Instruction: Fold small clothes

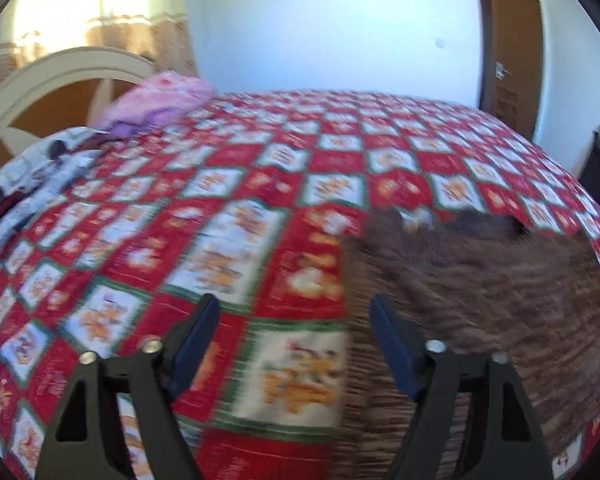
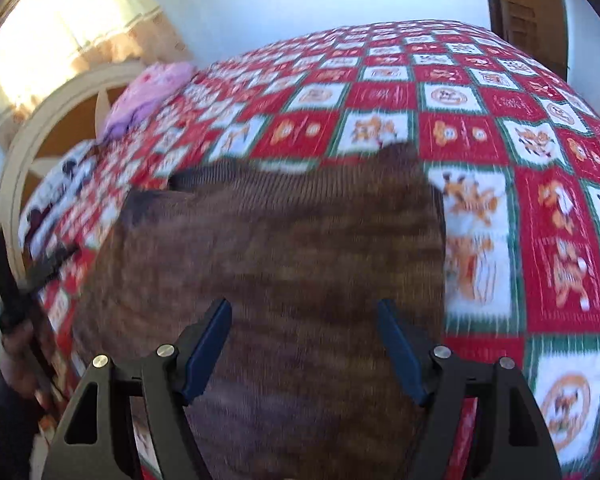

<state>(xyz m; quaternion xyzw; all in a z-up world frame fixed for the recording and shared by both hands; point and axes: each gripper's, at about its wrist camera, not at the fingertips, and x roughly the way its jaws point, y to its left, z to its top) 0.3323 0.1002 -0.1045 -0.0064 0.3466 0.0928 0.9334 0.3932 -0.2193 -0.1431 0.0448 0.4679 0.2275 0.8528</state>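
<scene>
Bedroom, mid-fold: brown ribbed garment (image 2: 284,264) spread flat on the red, white and green checked quilt (image 1: 228,184), near the quilt's front edge, well apart from the pink pillow (image 1: 160,96) and the white patterned cloth (image 1: 40,176) up by the cream headboard (image 1: 60,68). Left gripper (image 1: 294,344) poised over bare quilt just beside the garment's left edge, blue fingers (image 1: 198,344) spread wide, nothing between them. Right gripper (image 2: 304,344) hanging above the garment's middle, fingers (image 2: 208,352) likewise parted and clamped on nothing. Both views smeared by motion blur, so fine detail of hems and seams unreadable.

Long axis apparently running from the quilt's front edge toward its far side, with the notched far end, possibly a neckline or waistband, pointing away toward the wall (image 1: 340,20); too blurred to name the garment.

Likely step: taking hold of an edge for a fold. Best done by pinching one layer only at matching points on the left edge and the opposite edge, lifting evenly, carrying cloth over along the long axis and laying edges flush; risk of snagging the quilt beneath or dragging the piece askew.
</scene>
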